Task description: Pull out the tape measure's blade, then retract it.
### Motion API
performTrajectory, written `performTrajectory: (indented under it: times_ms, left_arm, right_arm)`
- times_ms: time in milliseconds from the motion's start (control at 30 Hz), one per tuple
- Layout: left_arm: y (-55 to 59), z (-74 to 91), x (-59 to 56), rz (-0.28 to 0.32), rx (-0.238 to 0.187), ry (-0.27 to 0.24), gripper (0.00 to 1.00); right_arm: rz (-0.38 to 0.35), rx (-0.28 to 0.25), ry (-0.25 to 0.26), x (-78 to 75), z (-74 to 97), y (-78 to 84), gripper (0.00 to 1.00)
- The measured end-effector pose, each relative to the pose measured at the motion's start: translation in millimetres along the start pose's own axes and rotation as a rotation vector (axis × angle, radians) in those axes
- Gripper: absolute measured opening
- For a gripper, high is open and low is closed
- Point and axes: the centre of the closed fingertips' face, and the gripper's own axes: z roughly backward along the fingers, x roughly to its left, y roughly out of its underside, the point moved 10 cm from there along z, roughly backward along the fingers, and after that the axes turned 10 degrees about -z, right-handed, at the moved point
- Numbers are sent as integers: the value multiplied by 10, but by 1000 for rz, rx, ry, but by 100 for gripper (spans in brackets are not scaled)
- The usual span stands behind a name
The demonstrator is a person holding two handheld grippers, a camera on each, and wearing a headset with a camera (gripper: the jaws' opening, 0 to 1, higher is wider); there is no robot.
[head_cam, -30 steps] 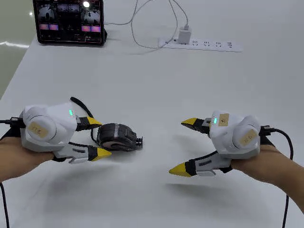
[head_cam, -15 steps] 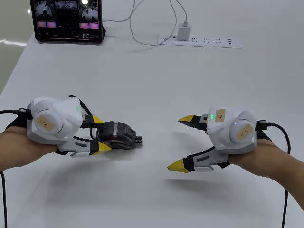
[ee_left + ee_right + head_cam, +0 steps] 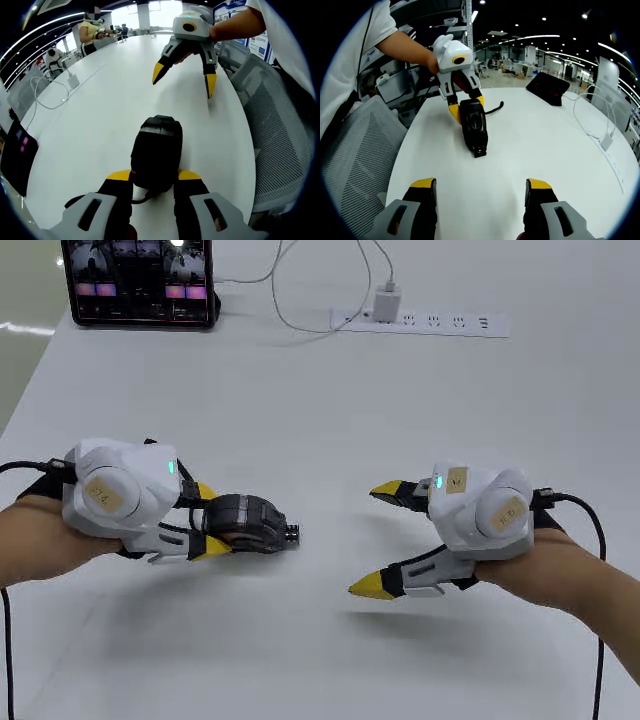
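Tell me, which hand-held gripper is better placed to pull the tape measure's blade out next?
Probably the right. The left hand-held gripper is clamped on the tape measure, whose blade tip points toward the right hand-held gripper, open and holding nothing.

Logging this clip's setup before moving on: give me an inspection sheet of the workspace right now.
Surface: white tabletop.
Job's things: black tape measure on the table, blade not drawn out.
Clutter: dark tablet with lit screen and white power strip with a charger, far edge.
Tools: left tool shut on the tape measure; right tool open, holding nothing, apart from it.
Cables: white leads loop by the strip; black cord trails from the right tool.
Surroundings: grey mesh chair, open office hall.
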Motion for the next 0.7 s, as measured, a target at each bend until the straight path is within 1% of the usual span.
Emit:
performTrajectory:
  times_ms: [200,433,500,600,700]
  left_arm:
    - [-2,-10,22,5,14,22,26]
    - [-6,-17,40,7,29,34,26]
    - [-4,-20,43,8,32,38,26]
    - [-3,-21,41,6,32,37,26]
    - [-1,-22,36,3,30,32,25]
  right_arm:
    - [8,-1,-1,-6,-19,-6,69]
    - [10,-1,-16,-15,-77,-15,63]
    - [7,-7,-21,-25,-103,-33,61]
    - [25,-4,-21,-27,-152,-50,58]
    - [26,-7,-33,-27,-212,-73,56]
